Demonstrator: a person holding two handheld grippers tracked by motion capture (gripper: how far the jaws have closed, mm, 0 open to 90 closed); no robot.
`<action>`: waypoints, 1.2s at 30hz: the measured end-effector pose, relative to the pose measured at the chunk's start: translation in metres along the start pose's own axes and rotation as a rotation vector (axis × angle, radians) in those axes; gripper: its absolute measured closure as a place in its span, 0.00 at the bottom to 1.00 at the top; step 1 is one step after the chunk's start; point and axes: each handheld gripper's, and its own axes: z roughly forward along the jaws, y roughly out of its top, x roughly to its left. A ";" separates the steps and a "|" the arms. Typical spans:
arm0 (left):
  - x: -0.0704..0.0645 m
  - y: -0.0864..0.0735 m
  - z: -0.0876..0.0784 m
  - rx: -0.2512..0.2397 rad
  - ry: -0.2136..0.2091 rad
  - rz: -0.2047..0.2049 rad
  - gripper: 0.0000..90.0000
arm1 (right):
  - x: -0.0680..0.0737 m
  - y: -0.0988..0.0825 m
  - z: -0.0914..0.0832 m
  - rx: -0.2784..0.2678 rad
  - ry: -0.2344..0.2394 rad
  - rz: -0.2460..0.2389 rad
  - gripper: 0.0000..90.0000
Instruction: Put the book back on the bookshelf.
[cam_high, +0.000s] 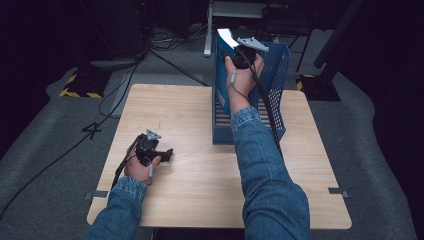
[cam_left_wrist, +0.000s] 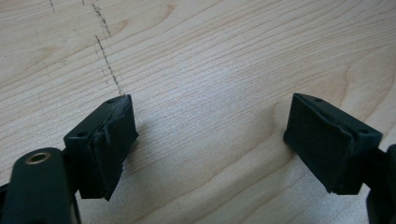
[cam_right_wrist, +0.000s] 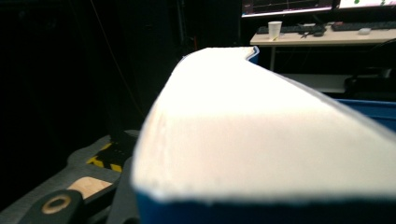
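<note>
Blue-covered book (cam_high: 223, 70) with white pages stands in the blue file rack (cam_high: 278, 75) near the worktop's (cam_high: 200, 190) far edge, clamped by the right tool (cam_high: 239, 50). Judged step: seating it; next, release. Left tool (cam_high: 159, 152) rests open, empty, near the left edge.

No legible text, label, brand, number or sign appears in any view. The dotted pencil marks on the wooden table (cam_left_wrist: 219, 56) ahead of the left gripper (cam_left_wrist: 210, 140) spell nothing, and the screens far beyond the right gripper are too blurred to read.
</note>
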 end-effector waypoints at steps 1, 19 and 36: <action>0.000 0.000 0.000 0.000 0.001 0.001 0.18 | 0.004 -0.002 0.001 -0.005 -0.007 -0.013 0.67; 0.000 0.000 0.000 0.000 0.000 -0.001 0.18 | 0.009 -0.037 0.004 -0.031 -0.050 -0.042 0.67; 0.000 0.000 0.000 0.001 0.002 0.002 0.18 | 0.005 -0.086 0.003 -0.066 -0.077 -0.023 0.66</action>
